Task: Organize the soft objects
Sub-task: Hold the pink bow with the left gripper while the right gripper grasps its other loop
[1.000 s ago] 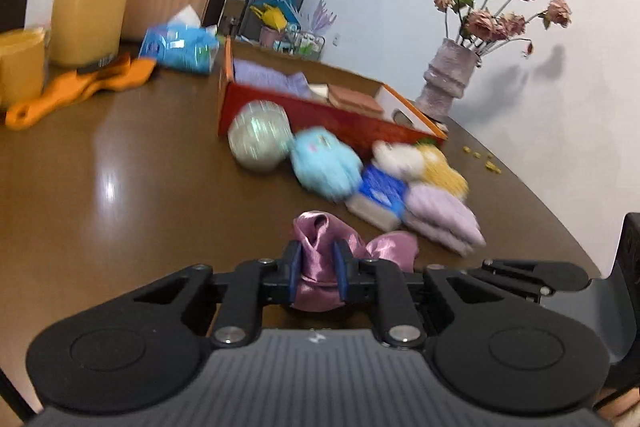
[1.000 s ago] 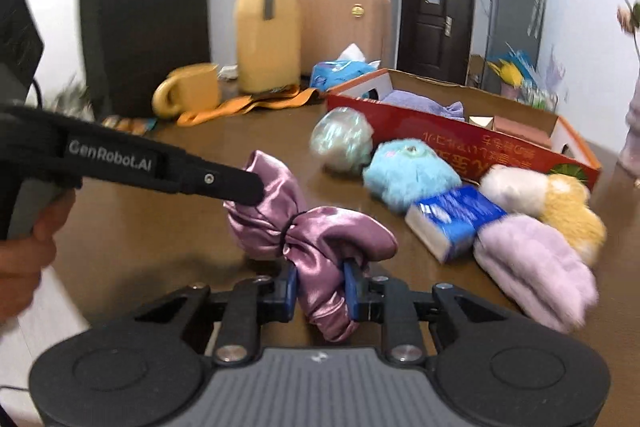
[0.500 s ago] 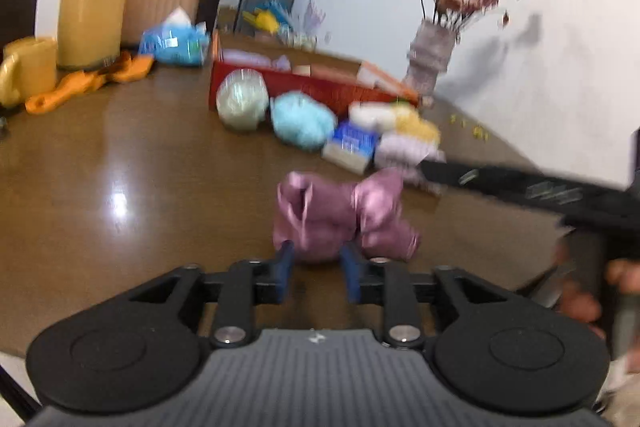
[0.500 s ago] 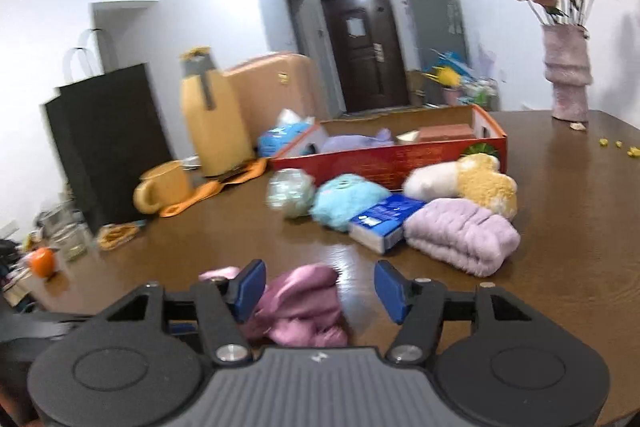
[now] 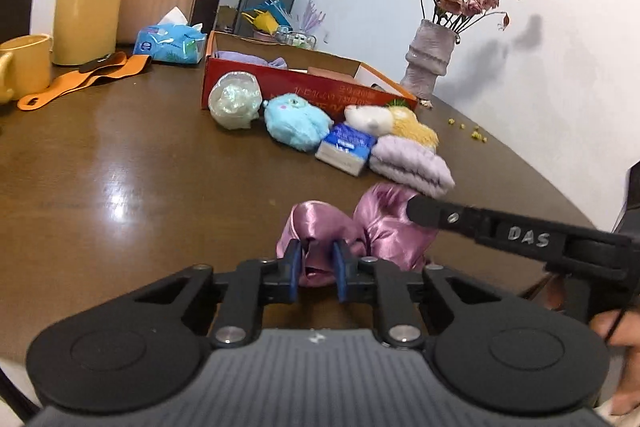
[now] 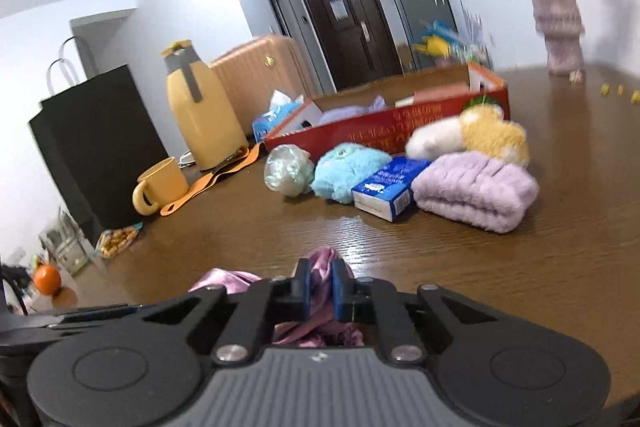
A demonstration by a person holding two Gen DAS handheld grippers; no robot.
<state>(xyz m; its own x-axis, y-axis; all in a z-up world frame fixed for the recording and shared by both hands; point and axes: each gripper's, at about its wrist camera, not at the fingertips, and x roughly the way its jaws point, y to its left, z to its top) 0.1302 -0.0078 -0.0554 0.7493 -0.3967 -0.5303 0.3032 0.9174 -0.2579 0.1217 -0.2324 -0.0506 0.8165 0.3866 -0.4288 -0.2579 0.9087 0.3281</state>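
Where legible: "DAS" on right gripper [image 5: 418,213]

Soft things on the brown surface [image 5: 120,155].
Crumpled pink satin scrunchie [image 5: 372,227] nearest; beyond it folded lilac towel [image 5: 412,167], blue tissue pack [image 5: 346,147], yellow-and-white plush [image 5: 392,121], blue plush [image 5: 298,121], pearly ball [image 5: 234,99], just beside open red box [image 5: 304,89].

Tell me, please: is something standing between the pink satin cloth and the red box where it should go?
Yes. The row of soft items lies along the red box front wall, between it and the pink satin cloth: blue plush, tissue pack, purple towel. Lifting over them looks necessary.
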